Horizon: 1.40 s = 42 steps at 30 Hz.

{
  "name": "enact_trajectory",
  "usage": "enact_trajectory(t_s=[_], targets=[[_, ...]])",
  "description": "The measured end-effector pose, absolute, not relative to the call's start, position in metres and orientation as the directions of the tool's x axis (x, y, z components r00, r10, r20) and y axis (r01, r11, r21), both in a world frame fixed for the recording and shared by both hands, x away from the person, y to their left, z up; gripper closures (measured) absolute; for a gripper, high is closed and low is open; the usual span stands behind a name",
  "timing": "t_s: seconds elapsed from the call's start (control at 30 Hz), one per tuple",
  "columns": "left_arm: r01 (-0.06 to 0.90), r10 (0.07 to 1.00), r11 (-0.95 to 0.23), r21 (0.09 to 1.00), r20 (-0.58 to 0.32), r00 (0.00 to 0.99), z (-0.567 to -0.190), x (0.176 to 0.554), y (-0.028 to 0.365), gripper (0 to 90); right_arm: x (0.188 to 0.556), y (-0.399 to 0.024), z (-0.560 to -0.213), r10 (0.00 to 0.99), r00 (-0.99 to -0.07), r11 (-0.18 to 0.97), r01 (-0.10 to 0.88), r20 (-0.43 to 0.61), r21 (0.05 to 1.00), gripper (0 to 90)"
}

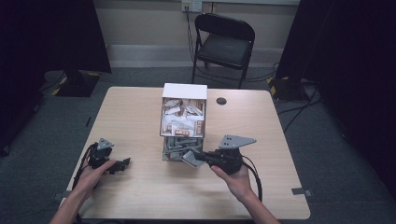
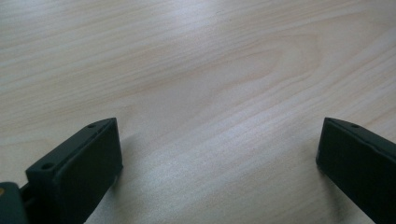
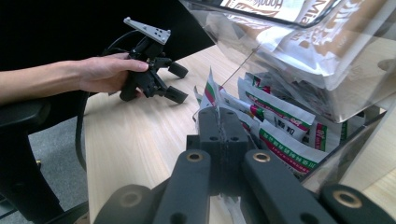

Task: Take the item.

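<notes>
Right gripper has its jaws pressed together on the edge of a green-and-white sachet, at the open front of the lower tier of a clear two-tier dispenser. In the high view that gripper reaches in from the right, toward the dispenser's near side, at the middle of the tabletop.

Lower tier holds a loose heap of sachets with green and red printing, several spilling toward the opening. Upper tier is packed with white and brown sachets, and a white panel stands at the dispenser's far side.

Left gripper lies near the tabletop's near-left corner, held in the person's left hand, well apart from the dispenser. Its own view shows the jaws standing wide with nothing but bare pale wood grain between them. The right gripper view shows the same left gripper from the side, with its grey three-cornered plate on top and its cable trailing off the table edge.

Beyond the dispenser a small dark round disc sits near the far edge. Behind the table stand a black folding chair on grey carpet, dark curtains on both sides and cables on the floor.
</notes>
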<state>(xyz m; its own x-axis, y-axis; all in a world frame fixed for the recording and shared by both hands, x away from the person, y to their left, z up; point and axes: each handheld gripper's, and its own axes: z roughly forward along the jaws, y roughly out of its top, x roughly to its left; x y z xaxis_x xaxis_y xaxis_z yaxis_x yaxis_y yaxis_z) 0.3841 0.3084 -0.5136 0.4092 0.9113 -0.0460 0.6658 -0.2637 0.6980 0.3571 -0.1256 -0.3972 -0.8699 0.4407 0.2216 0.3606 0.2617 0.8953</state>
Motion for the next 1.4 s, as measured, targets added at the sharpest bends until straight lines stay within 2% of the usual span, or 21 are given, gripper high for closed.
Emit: enact_trajectory(t_s=[0.43, 0.7, 1.4], targets=[[0.665, 0.911, -0.268, 0.697, -0.042, 0.411, -0.513, 0.384, 0.309, 0.0, 0.347, -0.142, -0.385, 0.433, -0.874, 0.234, 0.344, 0.219, 0.909, 90.0], [0.666, 0.911, -0.264, 0.698, -0.046, 0.409, -0.514, 0.384, 0.308, 0.0, 0.343, -0.159, -0.381, 0.461, -0.859, 0.212, 0.347, 0.220, 0.914, 90.0], [0.667, 0.910, -0.271, 0.694, -0.040, 0.412, -0.513, 0.384, 0.309, 0.0, 0.362, -0.190, -0.379, 0.543, -0.812, 0.177, 0.362, 0.216, 0.915, 90.0]])
